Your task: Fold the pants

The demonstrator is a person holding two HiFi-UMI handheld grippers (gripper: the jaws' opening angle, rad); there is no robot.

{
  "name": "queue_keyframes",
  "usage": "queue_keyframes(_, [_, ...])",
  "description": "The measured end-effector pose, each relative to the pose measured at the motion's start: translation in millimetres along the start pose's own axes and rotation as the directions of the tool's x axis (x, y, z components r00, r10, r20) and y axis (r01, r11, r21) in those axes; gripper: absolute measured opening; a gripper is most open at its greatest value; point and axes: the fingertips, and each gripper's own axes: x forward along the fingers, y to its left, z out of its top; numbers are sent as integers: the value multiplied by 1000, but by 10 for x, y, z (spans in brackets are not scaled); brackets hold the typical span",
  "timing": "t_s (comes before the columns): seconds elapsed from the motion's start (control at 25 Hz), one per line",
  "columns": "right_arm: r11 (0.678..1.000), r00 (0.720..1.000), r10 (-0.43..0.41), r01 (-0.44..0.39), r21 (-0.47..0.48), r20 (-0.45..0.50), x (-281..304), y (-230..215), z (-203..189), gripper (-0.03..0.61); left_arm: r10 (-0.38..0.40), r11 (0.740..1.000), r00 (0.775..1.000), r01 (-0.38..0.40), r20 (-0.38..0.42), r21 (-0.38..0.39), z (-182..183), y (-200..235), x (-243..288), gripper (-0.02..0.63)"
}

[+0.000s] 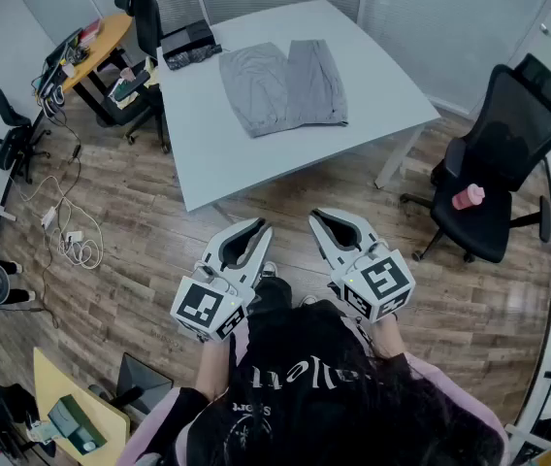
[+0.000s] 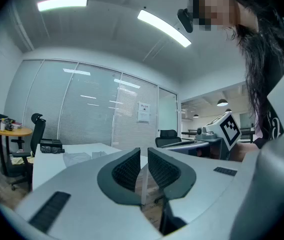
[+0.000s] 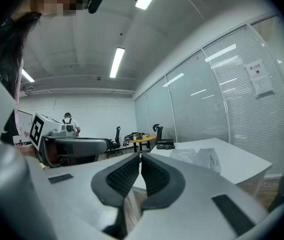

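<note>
Grey pants [image 1: 280, 85] lie spread flat on the white table [image 1: 256, 158], legs side by side. Both grippers hang over the wooden floor in front of the table's near edge, well short of the pants. My left gripper [image 1: 259, 227] has its jaws drawn together to a thin slit with nothing between them [image 2: 144, 151]. My right gripper [image 1: 318, 219] is shut and empty, its tips touching [image 3: 140, 156]. The pants show as a pale heap on the tabletop in the left gripper view [image 2: 79, 157] and in the right gripper view [image 3: 197, 156].
A dark folded cloth [image 1: 190, 45] sits at the table's far left corner. A black office chair [image 1: 494, 183] with a pink object [image 1: 468, 197] stands to the right. A round wooden desk [image 1: 101, 42] and floor cables [image 1: 67, 231] are at the left.
</note>
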Motion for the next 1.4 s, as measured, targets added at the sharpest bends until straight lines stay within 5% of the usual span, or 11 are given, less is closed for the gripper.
queue_keyframes(1.08, [996,999,42,-42,74,10,92,-33,-143,29,19,1000,998,-19,-63,4,-81,44,55,64])
queue_keyframes(1.4, [995,1000,6,-5,98,-11,202,-381,-198,29,-16,1000,997,15,-81,-16,-134,198,411,64])
